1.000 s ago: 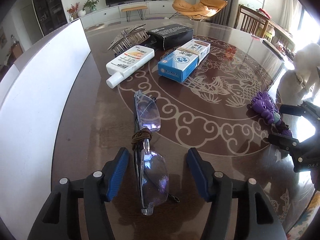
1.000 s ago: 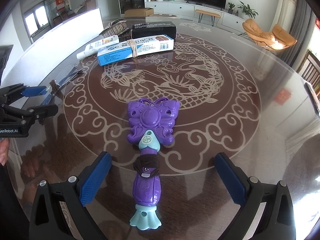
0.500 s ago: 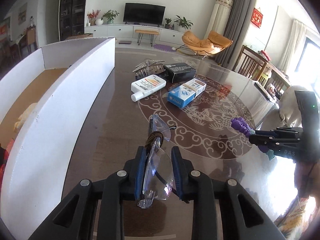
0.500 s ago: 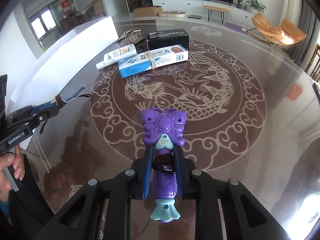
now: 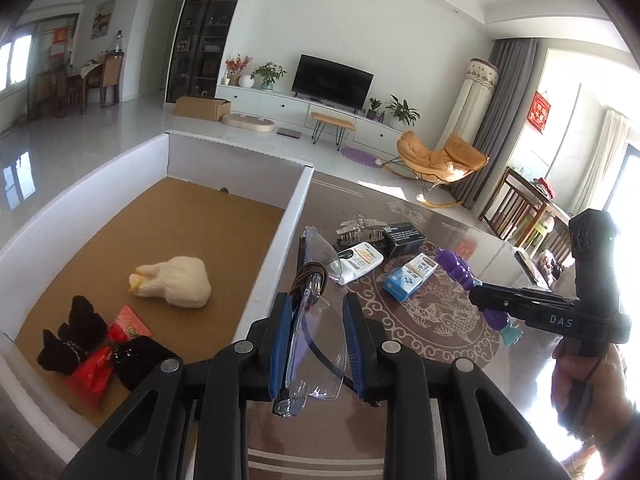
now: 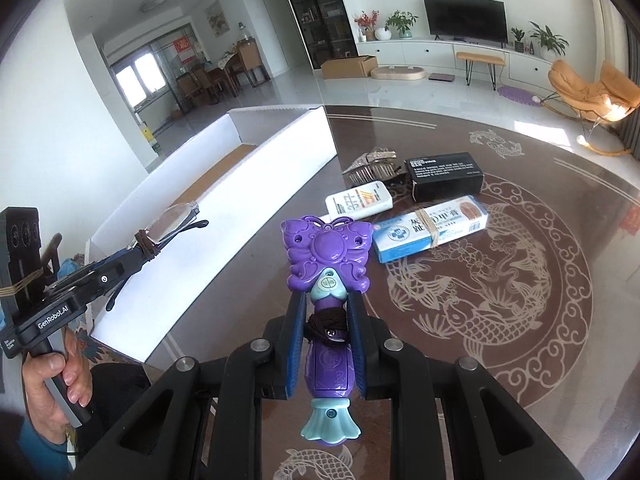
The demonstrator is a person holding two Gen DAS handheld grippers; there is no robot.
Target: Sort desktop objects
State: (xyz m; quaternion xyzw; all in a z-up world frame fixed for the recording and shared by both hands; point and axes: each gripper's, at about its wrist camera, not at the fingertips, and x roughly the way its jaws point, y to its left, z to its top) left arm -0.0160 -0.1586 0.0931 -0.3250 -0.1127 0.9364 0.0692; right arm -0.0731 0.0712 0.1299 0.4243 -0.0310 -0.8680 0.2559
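Desktop objects are partly sorted. The white box (image 5: 280, 248) at the left of the surface (image 6: 560, 320) already contains three items on its brown floor: a cream plush (image 5: 176, 282) near the middle, and a black bow (image 5: 80, 340) and a red packet (image 5: 100, 364) at the near end.

Two items are in transit, both lifted clear of the surface:
- The left gripper (image 5: 316, 344) is clenched on the glasses (image 5: 316, 320). A brown band is wound round the folded frame. The glasses hang just right of the box wall, not yet over the box interior.
- The right gripper (image 6: 326, 340) is clenched on the handle of the purple toy (image 6: 326, 256), which also carries a dark band. The toy is held over the near part of the surface, right of the box.

Four items remain on the surface, grouped at the far side near the box corner: a hair comb (image 6: 370, 166), a black carton (image 6: 444, 176), a white tube (image 6: 360, 200) and a blue-white carton (image 6: 432, 228).

Judgement: the task is somewhat under half complete. Remaining work appears to be depositing both held items in the box, then collecting the four remaining items.
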